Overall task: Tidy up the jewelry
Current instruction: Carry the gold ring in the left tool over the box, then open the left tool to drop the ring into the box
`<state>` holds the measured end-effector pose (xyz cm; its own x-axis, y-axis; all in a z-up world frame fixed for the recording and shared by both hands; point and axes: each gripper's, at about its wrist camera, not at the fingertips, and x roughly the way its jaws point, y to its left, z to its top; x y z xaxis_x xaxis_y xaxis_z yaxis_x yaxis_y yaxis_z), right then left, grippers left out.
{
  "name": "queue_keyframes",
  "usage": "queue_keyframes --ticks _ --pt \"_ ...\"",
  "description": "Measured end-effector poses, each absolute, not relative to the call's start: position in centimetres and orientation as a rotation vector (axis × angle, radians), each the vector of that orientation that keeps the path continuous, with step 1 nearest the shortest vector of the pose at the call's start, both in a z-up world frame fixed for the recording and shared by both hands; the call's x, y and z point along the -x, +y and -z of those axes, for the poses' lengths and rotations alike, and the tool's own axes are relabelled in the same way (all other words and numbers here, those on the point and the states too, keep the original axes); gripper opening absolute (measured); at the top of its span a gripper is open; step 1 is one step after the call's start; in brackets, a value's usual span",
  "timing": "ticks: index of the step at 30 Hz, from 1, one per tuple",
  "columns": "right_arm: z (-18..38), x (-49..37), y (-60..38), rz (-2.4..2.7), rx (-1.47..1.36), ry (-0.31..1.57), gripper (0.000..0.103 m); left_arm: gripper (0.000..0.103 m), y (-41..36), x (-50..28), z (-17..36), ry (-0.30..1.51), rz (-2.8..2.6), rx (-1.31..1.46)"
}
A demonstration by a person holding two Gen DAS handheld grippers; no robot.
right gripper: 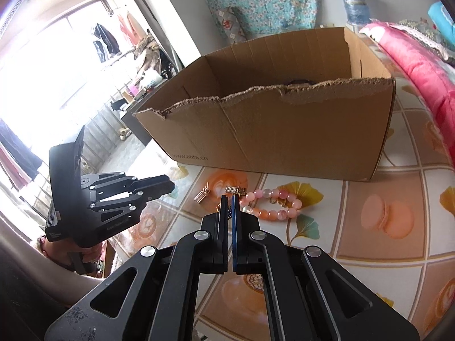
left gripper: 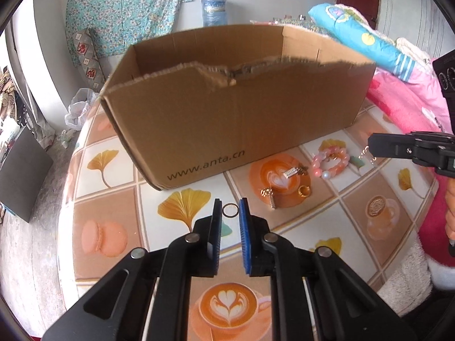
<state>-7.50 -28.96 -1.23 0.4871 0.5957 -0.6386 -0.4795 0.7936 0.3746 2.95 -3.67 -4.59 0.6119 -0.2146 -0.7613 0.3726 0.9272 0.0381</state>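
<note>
In the left wrist view my left gripper (left gripper: 230,209) is low over the patterned tablecloth (left gripper: 182,255), its jaws nearly together on a thin metal ring (left gripper: 229,210) at the fingertips. From the right side my right gripper (left gripper: 369,148) reaches in, shut on a small gold chain earring (left gripper: 366,153) that dangles from its tip. In its own view the right gripper (right gripper: 229,199) is shut, with that small piece (right gripper: 229,213) between the pads. On the cloth lie a pink bead bracelet (left gripper: 331,162) (right gripper: 270,206), silver coil earrings (left gripper: 290,172) (right gripper: 201,196), a gold ring (left gripper: 304,191) and a gold charm (left gripper: 268,196).
A torn-rimmed open cardboard box (left gripper: 227,119) (right gripper: 284,133) stands just behind the jewelry, with something dark inside (right gripper: 300,81). A pink blanket (left gripper: 403,99) and a blue pillow (left gripper: 366,39) border the table's right. The table drops to the floor (left gripper: 28,244) on the left.
</note>
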Motion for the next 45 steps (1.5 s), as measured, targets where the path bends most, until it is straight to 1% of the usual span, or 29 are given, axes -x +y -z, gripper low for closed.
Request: queue_keyframes --ticks 5,12,15,19,23,26,30,37,38,39,40,41,42,43,45 --pt "-1.4 7.5 -29.9 -0.667 -0.184 0.777 0.000 0.012 -2.8 -1.5 1.9 0.780 0.366 -0.157" --pt "-6.0 6.5 -29.5 -0.710 -0.159 0.681 0.000 0.012 -2.6 -0.7 -3.6 0.655 0.451 -0.105" --pt "-7.7 5.4 -29.0 -0.735 -0.124 0.643 0.000 0.012 -2.8 -2.3 -6.1 0.634 0.500 -0.075" --pt "-9.0 2.3 -27.9 -0.729 -0.067 0.646 0.000 0.012 -3.4 -6.5 -7.7 0.680 0.538 -0.058" --pt "-8.2 -2.4 -26.8 -0.699 -0.053 0.759 0.000 0.012 -4.8 -11.9 -7.4 0.788 0.568 -0.045" --pt "-6.1 -6.4 -25.9 -0.654 -0.049 0.905 0.000 0.012 -6.1 -16.4 -5.8 0.915 0.582 -0.028" --pt "-3.2 -10.1 -25.0 -0.613 -0.045 1.042 0.000 0.012 -7.8 -21.6 -3.0 1.074 0.564 -0.002" --pt "-1.3 -12.8 -24.5 -0.561 -0.033 1.127 0.001 0.012 -8.8 -26.5 0.4 1.222 0.507 0.012" --pt "-1.3 -12.9 -24.6 -0.556 -0.035 1.132 0.002 0.012 -8.8 -26.9 0.6 1.250 0.503 0.029" --pt "-1.5 -13.0 -24.7 -0.553 -0.039 1.134 0.005 0.012 -8.7 -26.9 0.7 1.260 0.502 0.041" --pt "-1.4 -13.2 -24.8 -0.550 -0.043 1.136 0.005 0.012 -8.7 -27.0 0.7 1.265 0.496 0.042" --pt "-1.4 -13.3 -24.9 -0.549 -0.046 1.136 0.005 0.013 -8.7 -27.1 0.6 1.260 0.491 0.039" --pt "-1.4 -13.3 -24.9 -0.547 -0.047 1.135 0.005 0.018 -8.7 -27.1 0.5 1.255 0.486 0.038" --pt "-1.3 -13.4 -25.0 -0.545 -0.048 1.134 0.006 0.020 -8.6 -27.2 0.6 1.254 0.482 0.042" --pt "-1.4 -13.4 -25.1 -0.542 -0.051 1.132 0.008 0.022 -8.5 -27.4 0.7 1.251 0.483 0.055"
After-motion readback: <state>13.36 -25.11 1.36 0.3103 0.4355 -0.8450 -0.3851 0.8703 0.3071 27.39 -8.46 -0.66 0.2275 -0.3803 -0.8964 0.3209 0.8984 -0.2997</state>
